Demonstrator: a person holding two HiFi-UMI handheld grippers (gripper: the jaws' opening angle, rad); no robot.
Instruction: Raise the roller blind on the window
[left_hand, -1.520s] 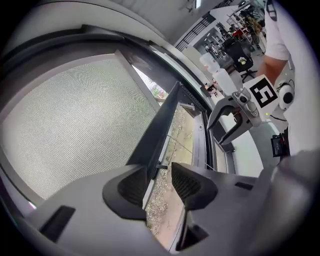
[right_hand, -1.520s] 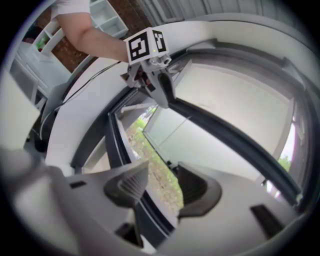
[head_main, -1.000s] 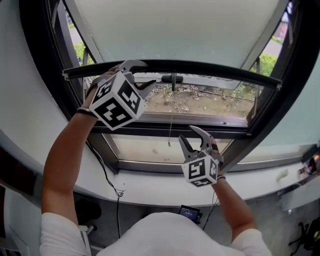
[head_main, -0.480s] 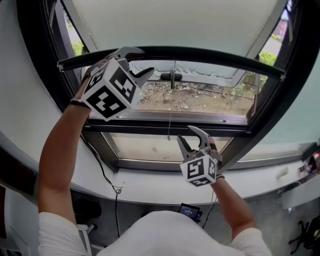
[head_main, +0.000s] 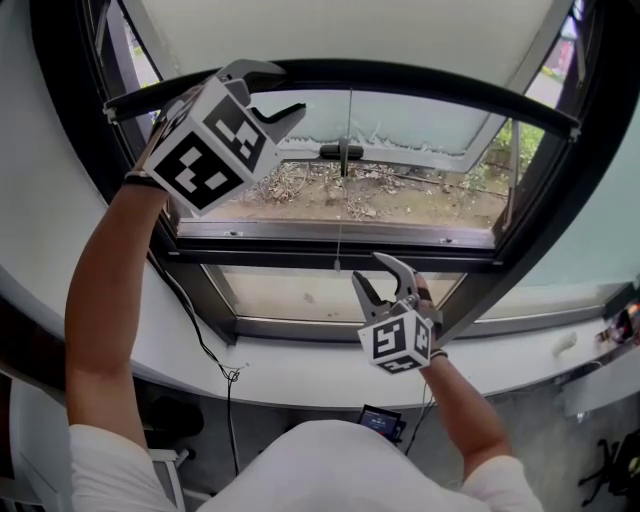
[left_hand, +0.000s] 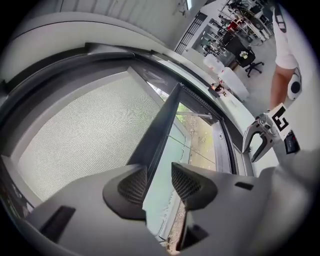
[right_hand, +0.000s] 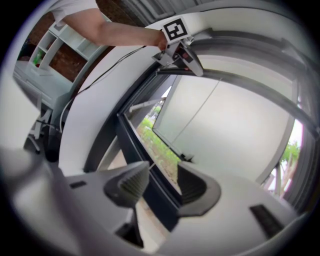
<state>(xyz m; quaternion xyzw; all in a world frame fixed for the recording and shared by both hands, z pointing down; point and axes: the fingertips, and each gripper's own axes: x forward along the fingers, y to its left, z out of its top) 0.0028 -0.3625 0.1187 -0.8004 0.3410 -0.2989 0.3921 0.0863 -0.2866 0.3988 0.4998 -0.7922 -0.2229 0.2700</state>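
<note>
Tongs both gape: left tongs (head_main: 287, 88) straddle blind bar (head_main: 440, 85), unclamped; right tongs (head_main: 378, 275) empty beside cord (head_main: 340, 230). Lifting step, seemingly midway. Next: carry bar higher, evenly.

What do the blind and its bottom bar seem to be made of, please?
Blind: likely woven synthetic mesh, matt pale grey; a fine weave shows up close. Bottom bar: probably metal or plastic, smooth dark finish with a faint sheen.
</note>
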